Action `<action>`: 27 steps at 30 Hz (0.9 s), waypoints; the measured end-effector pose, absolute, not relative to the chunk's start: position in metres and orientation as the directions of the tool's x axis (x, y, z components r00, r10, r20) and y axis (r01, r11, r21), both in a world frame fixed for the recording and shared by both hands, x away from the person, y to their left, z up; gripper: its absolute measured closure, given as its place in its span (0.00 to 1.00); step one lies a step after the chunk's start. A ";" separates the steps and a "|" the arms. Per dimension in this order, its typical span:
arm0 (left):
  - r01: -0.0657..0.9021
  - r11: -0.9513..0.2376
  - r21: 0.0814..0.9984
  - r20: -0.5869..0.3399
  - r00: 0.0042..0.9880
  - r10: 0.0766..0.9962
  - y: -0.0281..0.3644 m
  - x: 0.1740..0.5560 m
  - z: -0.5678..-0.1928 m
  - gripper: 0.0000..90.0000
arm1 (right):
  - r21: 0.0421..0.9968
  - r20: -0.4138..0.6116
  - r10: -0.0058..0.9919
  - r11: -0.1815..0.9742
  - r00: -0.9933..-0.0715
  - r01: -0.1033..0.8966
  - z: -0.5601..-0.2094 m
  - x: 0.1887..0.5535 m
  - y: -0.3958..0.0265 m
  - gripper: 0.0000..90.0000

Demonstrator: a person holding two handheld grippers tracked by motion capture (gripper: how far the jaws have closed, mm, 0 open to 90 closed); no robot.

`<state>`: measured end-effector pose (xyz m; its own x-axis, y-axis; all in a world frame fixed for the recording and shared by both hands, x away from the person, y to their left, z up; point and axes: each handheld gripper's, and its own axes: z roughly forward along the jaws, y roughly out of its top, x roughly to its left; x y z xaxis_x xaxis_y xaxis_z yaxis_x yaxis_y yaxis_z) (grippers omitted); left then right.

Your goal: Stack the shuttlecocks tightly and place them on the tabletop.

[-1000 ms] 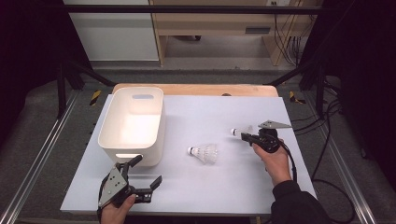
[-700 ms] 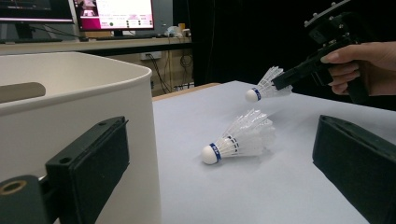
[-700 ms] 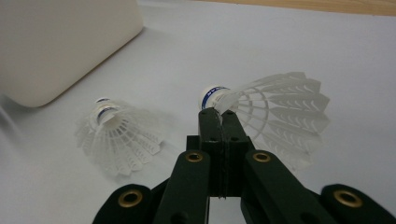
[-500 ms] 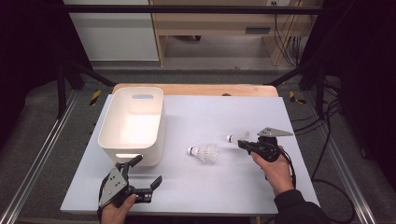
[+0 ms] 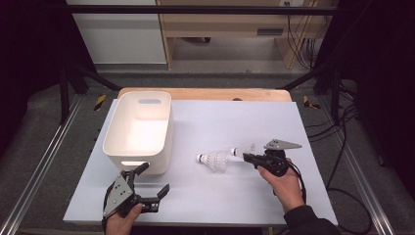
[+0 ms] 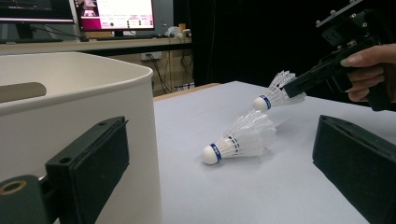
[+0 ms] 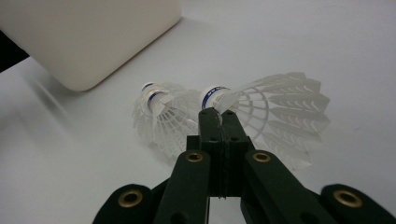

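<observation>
Where the near left corner of the white table (image 5: 303, 122) meets the person's left hand (image 5: 120, 220), left gripper (image 5: 154, 188) resting low on the surface, jaws spread wide apart with nothing between them, one pointing at the tub and the other lying out to the right. Just beyond it, white plastic tub (image 5: 137, 129) with a handle slot in its far wall, standing upright on the left half of the table, nothing visible inside. Further right, past the tub's near right corner and apart from it, loose shuttlecock (image 5: 214, 160) lying on its side on the table, white cork tip with a blue band pointing left toward the tub, feather skirt spreading to the right. Just beside and slightly behind it, held shuttlecock (image 5: 243, 149), raised a little off the surface, tip likewise turned left and banded in blue, skirt brushing close to the loose one; whether the two skirts touch cannot be told. Right again, right gripper (image 5: 250, 157) in the person's right hand (image 5: 281, 183), aimed leftward, jaws pressed together on the feathers of the held shuttlecock just behind its tip, a grey three-cornered plate on top and a black cable trailing back along the wrist.
</observation>
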<state>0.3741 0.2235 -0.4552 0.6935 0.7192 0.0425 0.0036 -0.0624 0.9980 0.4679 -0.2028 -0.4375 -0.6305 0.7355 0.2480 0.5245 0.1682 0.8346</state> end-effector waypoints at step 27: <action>0.001 -0.066 0.998 0.047 0.693 0.720 0.224 0.374 -0.455 0.04 | 0.836 0.263 0.709 0.171 -0.654 0.521 -0.443 0.462 -0.188 1.00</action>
